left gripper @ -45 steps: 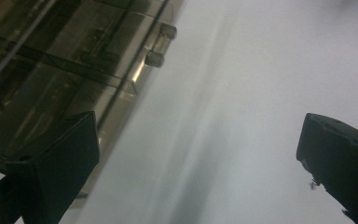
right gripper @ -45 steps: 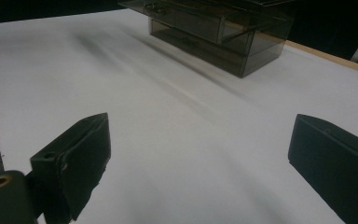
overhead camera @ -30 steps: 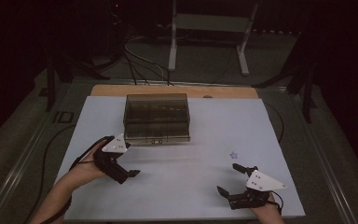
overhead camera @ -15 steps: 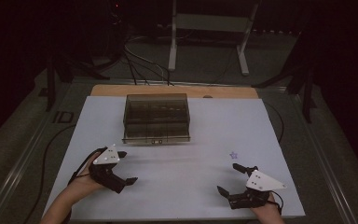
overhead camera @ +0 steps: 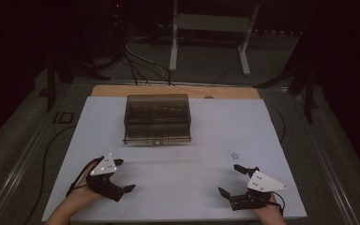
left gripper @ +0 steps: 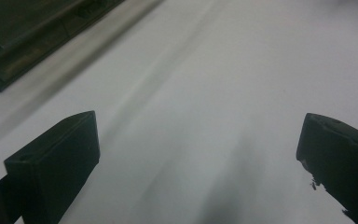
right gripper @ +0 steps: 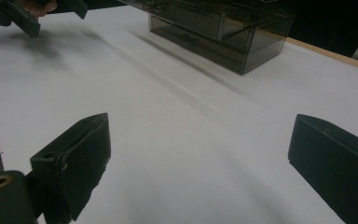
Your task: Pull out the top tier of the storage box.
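A smoky see-through drawer box point(overhead camera: 157, 119) stands at the back middle of the white tabletop point(overhead camera: 206, 126). My left gripper point(overhead camera: 124, 175) lies low near the front left, jaws wide apart with nothing between them. In the left gripper view the gripper point(left gripper: 200, 135) is open over bare white surface, with a corner of the box point(left gripper: 28, 32) at the upper left. My right gripper point(overhead camera: 228, 179) rests at the front right, also open and holding nothing. In the right gripper view its gripper point(right gripper: 200, 135) faces the box point(right gripper: 219, 28), with the other hand's gripper point(right gripper: 18, 16) far off.
A small purple star mark point(overhead camera: 235, 155) sits on the tabletop just beyond the right gripper. A wooden strip point(overhead camera: 176, 91) edges the table's far side. Cables point(overhead camera: 140, 65) and a metal stand point(overhead camera: 211, 28) lie on the dark floor behind.
My left gripper has drawn back from the box toward the table's front left edge. The right gripper has stayed in place, and both remain open.
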